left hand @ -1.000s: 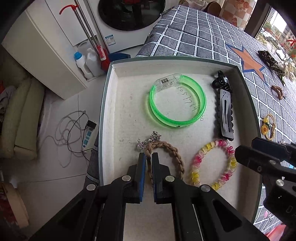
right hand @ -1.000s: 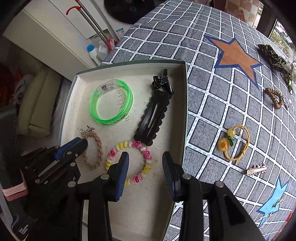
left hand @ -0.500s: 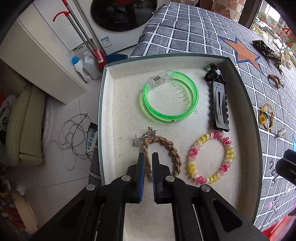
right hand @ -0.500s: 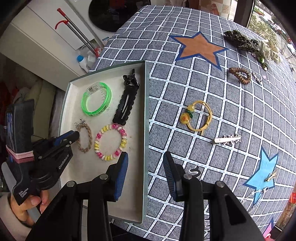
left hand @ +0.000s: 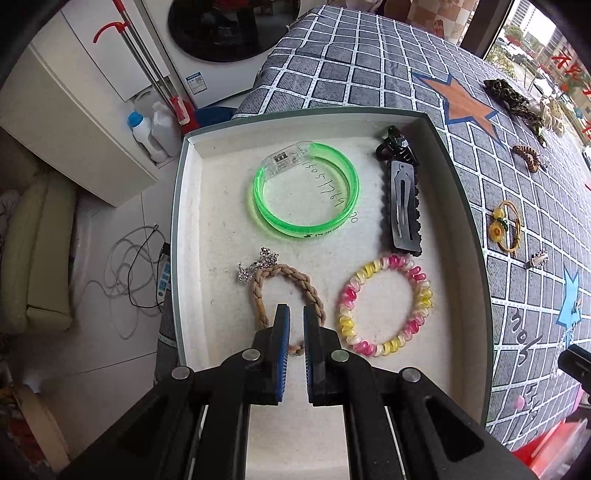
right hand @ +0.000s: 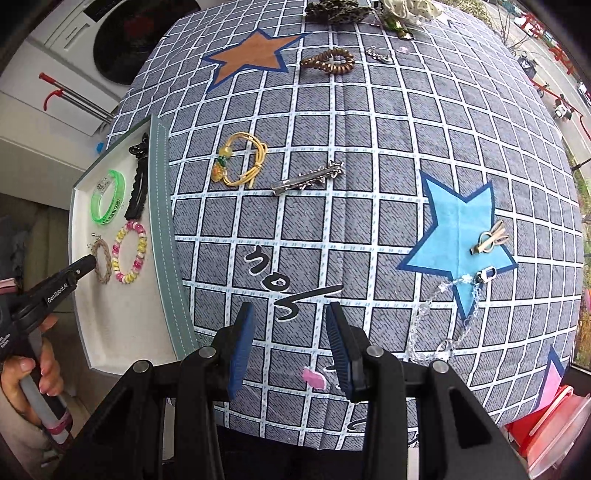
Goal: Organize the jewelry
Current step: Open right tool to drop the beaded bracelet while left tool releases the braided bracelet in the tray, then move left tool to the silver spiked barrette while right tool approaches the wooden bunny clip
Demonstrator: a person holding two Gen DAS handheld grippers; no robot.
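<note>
A white-lined tray (left hand: 192, 229) holds a green bangle (left hand: 306, 194), a black hair clip (left hand: 400, 201), a pink-yellow coil bracelet (left hand: 384, 304) and a braided tan bracelet (left hand: 288, 295). My left gripper (left hand: 296, 314) hovers over the braided bracelet's near edge, jaws nearly shut with a narrow gap, holding nothing. My right gripper (right hand: 290, 319) is open and empty over the checked cloth, right of the tray (right hand: 162, 229). On the cloth lie a yellow hair tie (right hand: 240, 160), a silver clip (right hand: 308, 177), a brown coil tie (right hand: 328, 62) and a clear bead chain (right hand: 439, 317).
A gold clip (right hand: 489, 242) lies on the blue star. Dark and white pieces (right hand: 340, 9) sit at the cloth's far edge. A small pink piece (right hand: 313, 377) lies near my right fingers. A red-lidded box (right hand: 550, 424) stands at the right. Floor and bottles (left hand: 147, 133) lie left of the tray.
My right gripper has moved right, from over the tray to over the cloth. My left gripper has drawn back and up slightly; its jaws stay nearly shut.
</note>
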